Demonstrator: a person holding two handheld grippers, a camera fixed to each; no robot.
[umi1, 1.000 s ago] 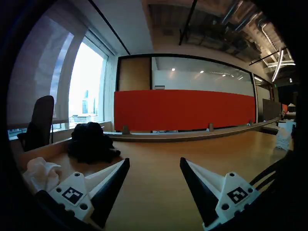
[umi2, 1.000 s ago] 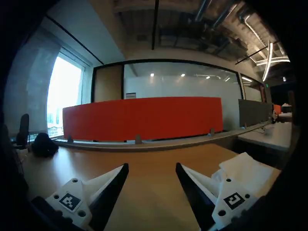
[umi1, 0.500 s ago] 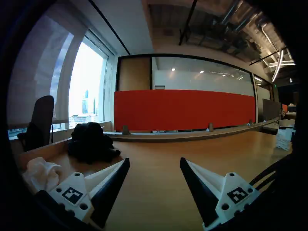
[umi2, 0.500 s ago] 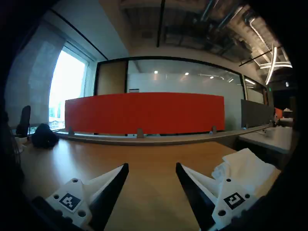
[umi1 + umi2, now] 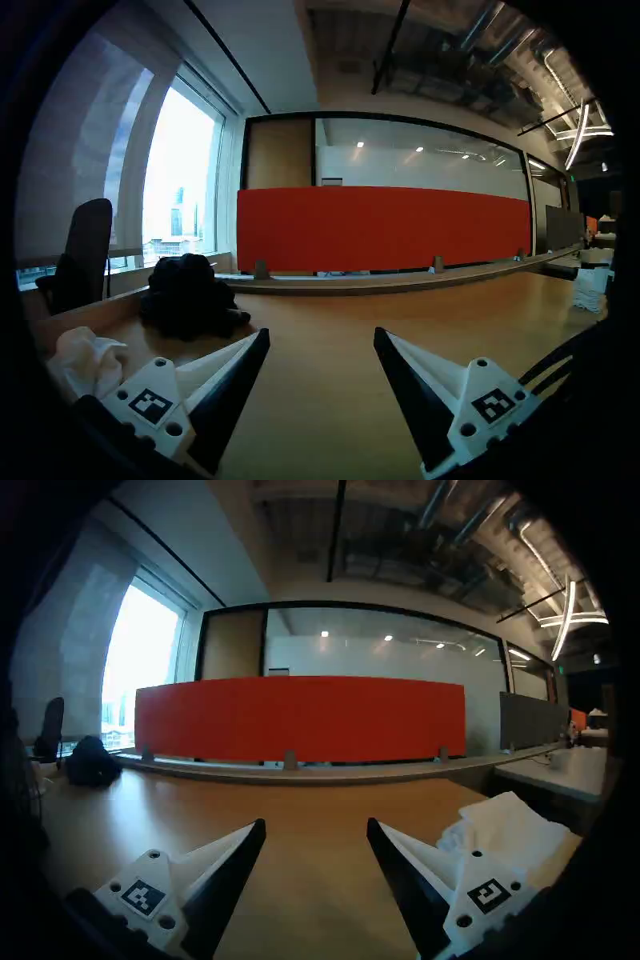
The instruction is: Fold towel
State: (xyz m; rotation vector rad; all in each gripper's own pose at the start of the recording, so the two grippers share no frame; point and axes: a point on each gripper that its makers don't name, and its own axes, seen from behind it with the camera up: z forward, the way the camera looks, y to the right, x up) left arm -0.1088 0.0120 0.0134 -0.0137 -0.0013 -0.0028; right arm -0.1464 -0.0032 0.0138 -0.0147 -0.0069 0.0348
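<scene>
Wooden desk (image 5: pixel 320 400) runs from both cameras to a long red divider (image 5: pixel 384 228), with a glass wall above it, a bright window (image 5: pixel 180 192) to the left and a dark chair (image 5: pixel 80 256) at the desk's left end.

In the left gripper view, the left gripper (image 5: pixel 320 332) is held low over the desk with its two fingers (image 5: pixel 224 384) spread wide apart. Bare wood shows between them and nothing is held. A black heap (image 5: pixel 188 296) lies on the desk beyond the left finger. Nearer the camera, a crumpled pale cloth (image 5: pixel 88 360) lies just outside that finger, close to the desk's left edge. At the far right edge of this view stands a small white stack (image 5: pixel 590 290), well apart from the fingers. I cannot tell whether it is folded cloth.

In the right gripper view, the right gripper (image 5: pixel 316 824) is likewise parted wide over bare wood and grips nothing. The towel (image 5: pixel 516 832), white and loosely bunched, lies on the desk near its right edge, just outside the right-hand finger (image 5: pixel 416 872) and not between the fingers. That finger covers the towel's near corner, so I cannot tell whether they touch. Beyond the towel a pale side table (image 5: pixel 572 770) stands apart from the desk.
</scene>
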